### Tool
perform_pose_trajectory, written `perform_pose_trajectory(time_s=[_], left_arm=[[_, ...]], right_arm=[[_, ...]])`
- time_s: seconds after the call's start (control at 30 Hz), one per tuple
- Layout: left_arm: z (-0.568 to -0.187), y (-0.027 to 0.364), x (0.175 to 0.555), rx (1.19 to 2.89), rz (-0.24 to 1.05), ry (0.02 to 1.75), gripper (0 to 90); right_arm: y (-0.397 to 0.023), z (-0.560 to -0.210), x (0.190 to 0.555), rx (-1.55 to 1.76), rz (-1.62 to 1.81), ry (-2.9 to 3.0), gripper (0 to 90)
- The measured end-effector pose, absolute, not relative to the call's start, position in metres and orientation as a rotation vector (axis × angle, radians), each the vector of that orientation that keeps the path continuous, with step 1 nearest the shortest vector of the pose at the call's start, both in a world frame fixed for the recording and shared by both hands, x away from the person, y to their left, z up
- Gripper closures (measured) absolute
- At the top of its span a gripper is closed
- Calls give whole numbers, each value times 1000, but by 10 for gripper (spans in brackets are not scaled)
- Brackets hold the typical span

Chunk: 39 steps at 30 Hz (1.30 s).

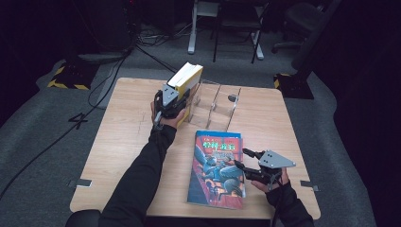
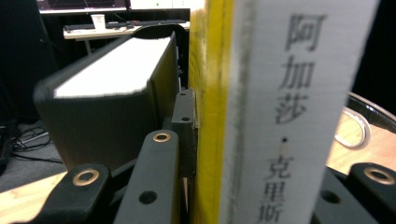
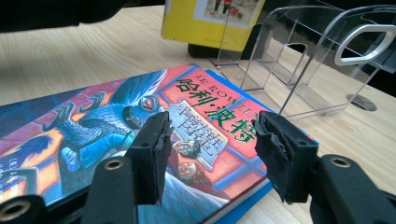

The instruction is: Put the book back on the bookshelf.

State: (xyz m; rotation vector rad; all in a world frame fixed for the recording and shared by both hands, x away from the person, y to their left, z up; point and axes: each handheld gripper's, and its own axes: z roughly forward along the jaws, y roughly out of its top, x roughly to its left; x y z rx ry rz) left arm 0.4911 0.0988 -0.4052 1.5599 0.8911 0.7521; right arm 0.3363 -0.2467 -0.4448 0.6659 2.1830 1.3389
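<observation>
The yellow book [image 1: 187, 78] is thick, with a yellow cover, a white spine printed in dark Chinese characters, and pale page edges. It stands upright at the left end of the clear rack [image 1: 222, 106], on the far side of the table [image 1: 123, 142]. The left gripper [image 1: 172, 101] clamps it from the near side, jaws pressed against both covers. The right gripper [image 1: 246, 158] hovers over the blue book's [image 1: 215, 168] right edge, jaws partly apart and holding nothing. That book lies flat, cover up, just before the rack.
</observation>
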Motion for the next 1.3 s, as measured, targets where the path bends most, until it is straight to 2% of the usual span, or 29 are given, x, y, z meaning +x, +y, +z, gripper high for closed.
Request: perform_pose_trajectory(time_s=[0.3,0.6,0.63,0.77,0.83,0.9,1.0,1.13,1.2,1.3], left_arm=[[-422,102,481,1558,746,894,738],[-436,124,467,1566,747,867,707],[-436,127,466,1580,736,868,651],[-444,132,462,1653,706,889,539],[-448,133,460,1688,700,888,522],[-456,136,456,1747,695,888,458],[-472,138,449,1885,647,870,428],[-492,136,448,2032,591,901,437],[-500,136,449,2055,554,931,497],[-500,135,453,2076,557,962,676]], right_arm=[[-249,-446,337,682,1335,2183,464],[-245,-447,337,671,1324,2207,459],[-245,-448,337,674,1322,2211,455],[-245,-449,338,677,1316,2223,451],[-245,-450,338,673,1314,2222,450],[-244,-450,338,671,1312,2227,447],[-244,-451,338,677,1310,2235,446],[-242,-453,338,677,1291,2257,441],[-240,-455,339,673,1284,2269,440],[-239,-456,339,665,1273,2279,440]])
